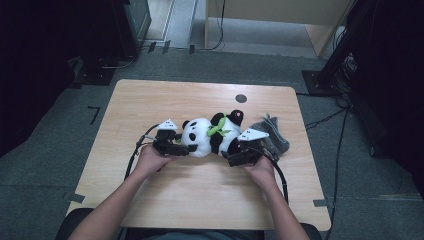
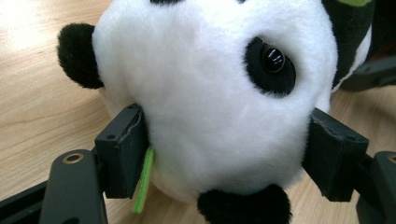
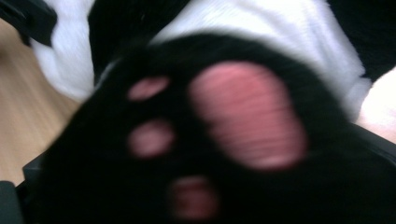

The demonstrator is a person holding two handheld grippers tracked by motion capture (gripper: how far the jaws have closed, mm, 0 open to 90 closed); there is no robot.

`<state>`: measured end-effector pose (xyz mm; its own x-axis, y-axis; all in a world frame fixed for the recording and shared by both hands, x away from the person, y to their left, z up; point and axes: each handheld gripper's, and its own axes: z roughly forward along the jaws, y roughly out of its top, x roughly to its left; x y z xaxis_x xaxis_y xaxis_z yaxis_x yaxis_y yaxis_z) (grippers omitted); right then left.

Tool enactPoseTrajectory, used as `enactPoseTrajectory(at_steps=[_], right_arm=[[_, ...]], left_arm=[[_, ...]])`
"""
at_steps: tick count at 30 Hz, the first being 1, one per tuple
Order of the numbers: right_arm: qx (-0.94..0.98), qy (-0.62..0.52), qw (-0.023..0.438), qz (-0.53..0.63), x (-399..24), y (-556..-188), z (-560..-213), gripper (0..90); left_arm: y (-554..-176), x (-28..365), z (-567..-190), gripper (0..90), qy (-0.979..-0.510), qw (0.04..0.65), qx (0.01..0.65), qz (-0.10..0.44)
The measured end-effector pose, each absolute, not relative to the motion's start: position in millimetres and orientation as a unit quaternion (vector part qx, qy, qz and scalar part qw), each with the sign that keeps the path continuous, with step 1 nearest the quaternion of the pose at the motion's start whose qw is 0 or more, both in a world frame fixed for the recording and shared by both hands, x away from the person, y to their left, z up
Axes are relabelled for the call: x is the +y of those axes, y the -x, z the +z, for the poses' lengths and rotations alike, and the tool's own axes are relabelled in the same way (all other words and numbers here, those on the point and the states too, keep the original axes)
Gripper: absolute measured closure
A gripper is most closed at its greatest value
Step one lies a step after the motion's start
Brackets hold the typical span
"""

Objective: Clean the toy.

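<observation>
The toy panda [image 1: 210,135] lay on its side mid-table [image 1: 150,100], beside a grey cloth [image 1: 274,132]. My left tongs [image 2: 229,154] clamped its soft head, which could squeeze free; whether my right tongs [image 1: 239,156] gripped the black foot [image 3: 210,140], I couldn't tell.

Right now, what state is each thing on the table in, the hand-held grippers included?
Panda plush: lying on its side on the table.
Left hand-held gripper: jaws pressed on the panda's head from both sides.
Right hand-held gripper: at the panda's foot; grip too blurred to tell.
Grey cloth: crumpled beside the panda.
</observation>
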<state>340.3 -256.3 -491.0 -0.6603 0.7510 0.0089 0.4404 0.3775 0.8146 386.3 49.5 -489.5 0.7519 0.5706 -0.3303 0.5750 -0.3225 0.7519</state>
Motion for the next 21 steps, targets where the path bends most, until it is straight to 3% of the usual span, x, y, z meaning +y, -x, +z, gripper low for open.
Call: enactPoseTrajectory(at_steps=[8, 15, 21], right_arm=[[0.804, -0.378, 0.192, 0.417, -257, -341, -489, 13.5], [0.795, -0.409, 0.181, 0.409, -254, -342, -477, 37.7], [0.792, -0.423, 0.171, 0.406, -254, -344, -451, 41.8]], left_arm=[[-387, 48, -487, 24.7, -0.812, 0.462, 0.356, 0.004], [-388, 47, -482, 14.7, -0.810, 0.472, 0.346, 0.042], [-383, 64, -456, 16.2, -0.799, 0.513, 0.307, 0.055]])
